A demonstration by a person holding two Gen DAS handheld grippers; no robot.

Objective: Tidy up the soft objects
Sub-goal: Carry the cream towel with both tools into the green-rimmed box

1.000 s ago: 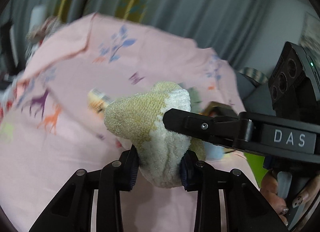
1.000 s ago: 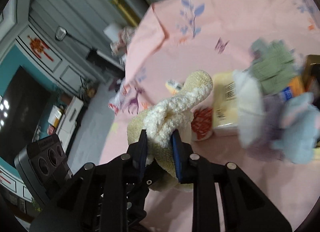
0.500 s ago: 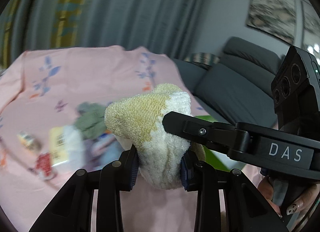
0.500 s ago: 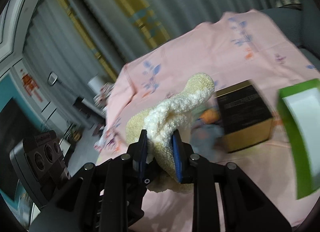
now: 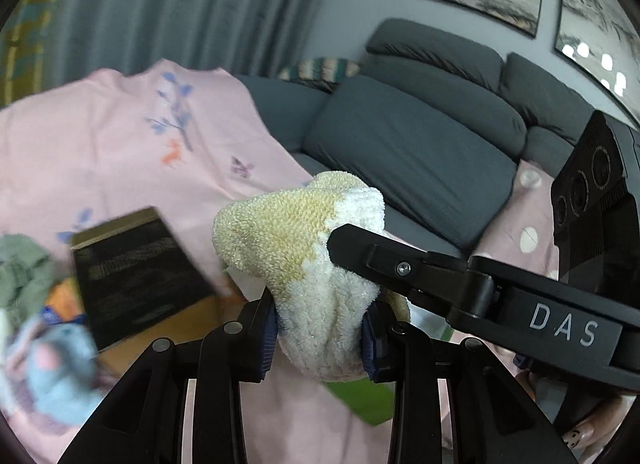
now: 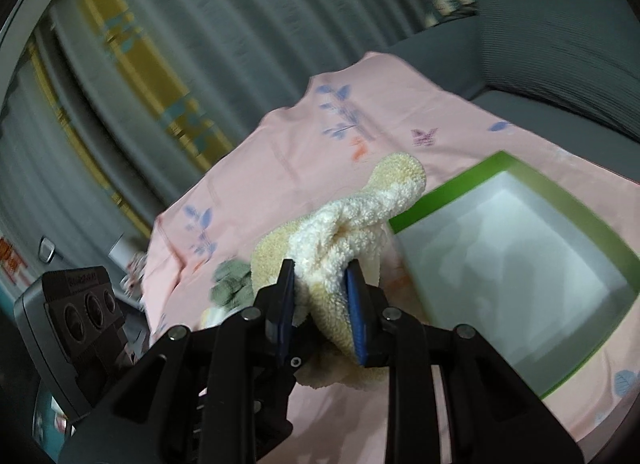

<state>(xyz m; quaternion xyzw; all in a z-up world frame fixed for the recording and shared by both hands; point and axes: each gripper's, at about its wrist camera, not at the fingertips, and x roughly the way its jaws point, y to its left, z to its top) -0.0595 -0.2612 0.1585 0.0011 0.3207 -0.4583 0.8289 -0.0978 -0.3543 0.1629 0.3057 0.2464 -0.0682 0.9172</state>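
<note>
Pink cloth bears green box, black box

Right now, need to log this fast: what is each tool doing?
Left tool: shut on the fluffy sock.
Right tool: shut on the same fluffy sock, pads pressing its other end.

Soft indoor light, motion-blurred fisheye surroundings

From my left wrist view, the soft things left of the black box blur; the green box hides behind the fuzzy sock.
</note>
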